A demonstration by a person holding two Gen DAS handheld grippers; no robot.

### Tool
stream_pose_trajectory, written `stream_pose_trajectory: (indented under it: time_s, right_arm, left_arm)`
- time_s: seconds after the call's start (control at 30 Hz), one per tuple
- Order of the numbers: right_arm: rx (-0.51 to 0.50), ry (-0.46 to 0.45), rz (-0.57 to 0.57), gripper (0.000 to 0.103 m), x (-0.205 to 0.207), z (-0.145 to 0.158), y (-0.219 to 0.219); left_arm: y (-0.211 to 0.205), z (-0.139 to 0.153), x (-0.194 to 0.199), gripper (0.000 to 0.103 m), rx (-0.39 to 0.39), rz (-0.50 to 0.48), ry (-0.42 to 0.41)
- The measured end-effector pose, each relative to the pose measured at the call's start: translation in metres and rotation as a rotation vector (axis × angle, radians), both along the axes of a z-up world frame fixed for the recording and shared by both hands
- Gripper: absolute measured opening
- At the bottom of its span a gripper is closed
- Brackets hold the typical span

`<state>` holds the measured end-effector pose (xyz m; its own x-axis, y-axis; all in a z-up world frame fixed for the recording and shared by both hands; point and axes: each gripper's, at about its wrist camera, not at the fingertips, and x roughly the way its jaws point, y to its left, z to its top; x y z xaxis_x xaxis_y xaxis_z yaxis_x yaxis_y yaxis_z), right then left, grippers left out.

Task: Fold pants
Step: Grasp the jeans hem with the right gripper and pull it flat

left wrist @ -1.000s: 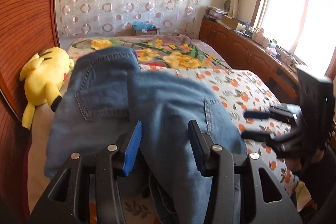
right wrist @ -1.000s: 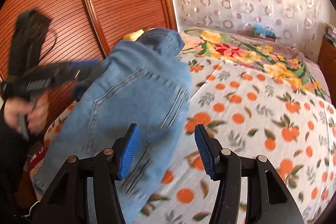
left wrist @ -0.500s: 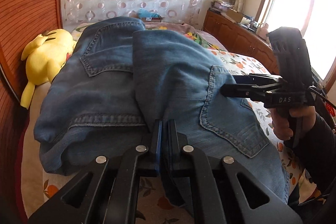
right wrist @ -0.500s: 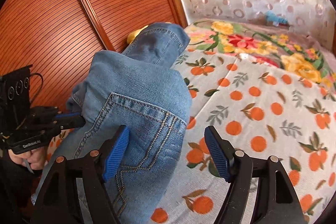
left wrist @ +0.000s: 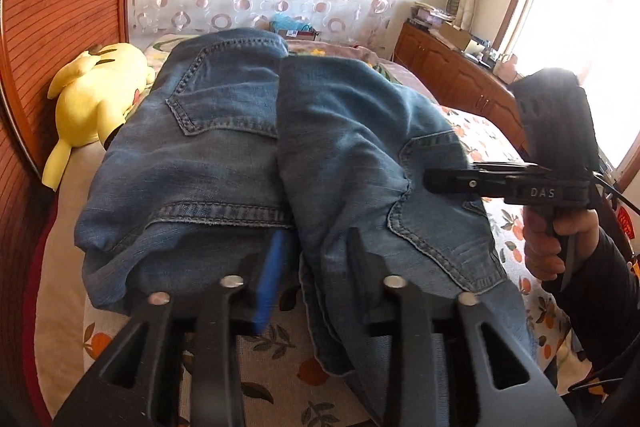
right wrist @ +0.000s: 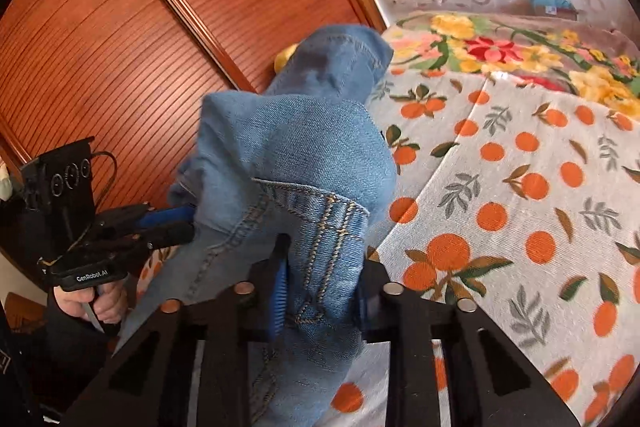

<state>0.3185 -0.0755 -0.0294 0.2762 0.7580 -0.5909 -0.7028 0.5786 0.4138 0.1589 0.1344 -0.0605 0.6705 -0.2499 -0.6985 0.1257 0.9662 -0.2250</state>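
Blue denim pants (left wrist: 248, 155) lie bunched on the bed, back pockets up, waistband towards me; they also show in the right wrist view (right wrist: 296, 163). My left gripper (left wrist: 312, 267) is open, its fingers either side of the waistband's middle fold. Seen from the right wrist view (right wrist: 188, 223), its fingers sit against the denim's left edge. My right gripper (right wrist: 320, 291) has its jaws partly closed around the thick waistband corner by a pocket. In the left wrist view it (left wrist: 430, 183) meets the pants at the right pocket.
A yellow plush toy (left wrist: 96, 95) lies at the bed's left edge by the wooden wardrobe (right wrist: 120, 47). The orange-print sheet (right wrist: 520, 207) spreads right; a floral blanket (right wrist: 500, 51) lies beyond. Wooden cabinets (left wrist: 452, 75) stand under the window.
My left gripper was shut on the waistband half a second ago and has opened. My right gripper has moved onto the waistband corner and its jaws have narrowed around the denim.
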Motion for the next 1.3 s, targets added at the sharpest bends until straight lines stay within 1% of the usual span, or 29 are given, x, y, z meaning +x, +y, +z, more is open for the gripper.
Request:
stream_pose_trajectory:
  time_s: [0.1, 0.2, 0.23, 0.3, 0.43, 0.53, 0.67, 0.73, 0.8, 0.83, 0.87, 0.9, 0.93, 1.0, 1.07, 1.13, 1.2, 1.23, 1.3]
  right_arm:
    - [-0.001, -0.041, -0.059, 0.023, -0.013, 0.007, -0.013]
    - [-0.001, -0.067, -0.150, 0.022, -0.020, 0.015, -0.038]
    - [-0.014, -0.087, -0.193, 0.022, -0.023, 0.018, -0.047]
    - [-0.041, -0.119, -0.239, 0.022, -0.031, 0.021, -0.062]
    - [-0.083, -0.106, -0.297, 0.024, -0.031, 0.008, -0.087]
    - [-0.089, -0.088, -0.315, 0.026, -0.027, -0.006, -0.093]
    - [-0.078, -0.084, -0.318, 0.027, -0.023, -0.009, -0.093]
    - [-0.082, -0.090, -0.311, 0.033, -0.026, -0.005, -0.088]
    - [-0.098, -0.098, -0.305, 0.036, -0.036, -0.002, -0.092]
    - [-0.101, -0.099, -0.302, 0.040, -0.038, -0.003, -0.093]
    - [-0.105, -0.101, -0.302, 0.045, -0.041, -0.003, -0.095]
    - [-0.111, -0.104, -0.306, 0.051, -0.044, -0.003, -0.097]
    - [-0.115, -0.106, -0.310, 0.055, -0.042, -0.003, -0.098]
    - [-0.107, -0.095, -0.304, 0.057, -0.037, -0.003, -0.098]
    - [-0.100, -0.082, -0.299, 0.061, -0.033, -0.005, -0.096]
    - [-0.098, -0.076, -0.292, 0.066, -0.030, -0.009, -0.094]
    - [-0.096, -0.068, -0.285, 0.068, -0.029, -0.012, -0.092]
    - [-0.089, -0.061, -0.282, 0.069, -0.028, -0.013, -0.091]
    - [-0.065, -0.029, -0.274, 0.069, -0.023, -0.018, -0.092]
  left_arm:
    - [-0.003, 0.008, -0.006, 0.048, -0.007, -0.015, -0.030]
    - [-0.011, 0.015, -0.011, 0.048, -0.004, -0.038, -0.047]
    - [-0.017, 0.017, -0.012, 0.049, -0.005, -0.054, -0.050]
    - [-0.024, 0.019, -0.013, 0.049, -0.008, -0.080, -0.050]
    - [-0.047, 0.015, -0.004, 0.049, -0.016, -0.144, -0.027]
    - [-0.067, 0.010, 0.001, 0.049, -0.014, -0.191, -0.007]
    - [-0.082, 0.001, 0.010, 0.050, -0.005, -0.217, 0.036]
    - [-0.085, -0.009, 0.014, 0.051, 0.009, -0.219, 0.070]
    - [-0.086, -0.018, 0.016, 0.060, 0.013, -0.212, 0.092]
    - [-0.085, -0.021, 0.018, 0.065, 0.016, -0.202, 0.101]
    - [-0.085, -0.023, 0.020, 0.068, 0.014, -0.199, 0.106]
    - [-0.083, -0.026, 0.022, 0.069, 0.002, -0.197, 0.116]
    - [-0.083, -0.028, 0.022, 0.069, -0.008, -0.197, 0.119]
    - [-0.082, -0.030, 0.023, 0.069, -0.019, -0.195, 0.120]
    - [-0.081, -0.033, 0.024, 0.069, -0.033, -0.200, 0.120]
    - [-0.077, -0.036, 0.024, 0.067, -0.056, -0.209, 0.124]
    - [-0.074, -0.039, 0.026, 0.055, -0.103, -0.226, 0.139]
    - [-0.073, -0.041, 0.026, 0.052, -0.127, -0.234, 0.139]
    - [-0.074, -0.042, 0.025, 0.046, -0.127, -0.249, 0.134]
